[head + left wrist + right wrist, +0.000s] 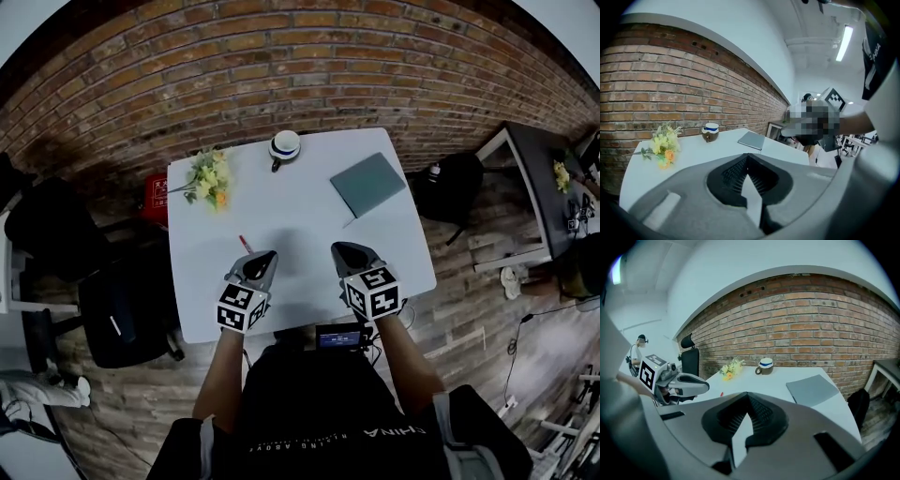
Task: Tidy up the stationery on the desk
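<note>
Two claws: left claw (268, 254) and right claw (339, 247) are side by side over the near half of the table (309, 220), apart from each other.
Claw state: both have their jaws pressed together, with nothing between them, as each gripper view shows.
Marker cubes (373, 292): two, one on each claw, hiding the hands beneath them in the head view.
Pen (245, 243): one, red, lying on the table just beyond the left claw's tip and not touched by it. It shows as a short sliver in the head view and as a mere red speck in the right gripper view.
Notebook (368, 183): one, grey, closed, lying flat on the far right part of the table.
Thin stick (349, 222): one, at the notebook's near corner, too small to identify.
Cup (284, 145): one, with a white top and a blue band, standing at the far edge of the table by the brick wall (281, 66).
Flowers (208, 178): one yellow bunch, lying at the far left corner of the table.
Screen (339, 337): one small device at the table's near edge between the arms, its detail unreadable.
Chair (122, 314): one, black, left of the table.
Dark shape (450, 187): one, right of the table. Whether it is a chair or a bag cannot be told.
</note>
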Motion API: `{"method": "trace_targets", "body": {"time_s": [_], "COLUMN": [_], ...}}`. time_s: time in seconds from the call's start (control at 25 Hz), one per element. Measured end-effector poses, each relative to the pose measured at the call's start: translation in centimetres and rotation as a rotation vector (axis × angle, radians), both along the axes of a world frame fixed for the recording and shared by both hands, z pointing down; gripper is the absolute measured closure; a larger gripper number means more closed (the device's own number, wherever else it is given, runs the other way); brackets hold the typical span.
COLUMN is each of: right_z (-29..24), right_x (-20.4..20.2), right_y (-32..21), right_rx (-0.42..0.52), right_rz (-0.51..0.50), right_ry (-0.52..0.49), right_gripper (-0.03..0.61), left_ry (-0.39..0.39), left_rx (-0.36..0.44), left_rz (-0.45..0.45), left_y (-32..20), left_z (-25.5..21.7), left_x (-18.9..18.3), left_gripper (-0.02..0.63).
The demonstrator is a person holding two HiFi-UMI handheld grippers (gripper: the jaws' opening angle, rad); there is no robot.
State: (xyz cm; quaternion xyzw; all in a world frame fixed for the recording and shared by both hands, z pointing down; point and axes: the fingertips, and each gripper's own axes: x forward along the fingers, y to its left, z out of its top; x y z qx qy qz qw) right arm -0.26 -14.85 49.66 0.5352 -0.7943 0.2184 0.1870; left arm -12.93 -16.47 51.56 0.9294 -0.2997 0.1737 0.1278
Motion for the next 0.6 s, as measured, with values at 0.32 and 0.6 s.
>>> {"method": "trace_targets", "body": {"time_s": [0.32,0.6], "right_z": [-0.1,0.4], "right_x": [-1.0,0.4], "right_y": [-1.5,-2.4], "right_rx": [-0.001,-0.004], "right_rz": [0.035,0.014], "right_ry": [0.019,0.005], "right_gripper": [0.569,0.569], "left_ry": [0.029,0.024], "left_rx": [-0.018,-0.022], "left_rz": [0.042,0.015], "left_y": [-1.9,-2.5], "left_z": [0.4,0.5], "left_x": [-0.3,1.3], "left_gripper": [0.607,0.607]}}
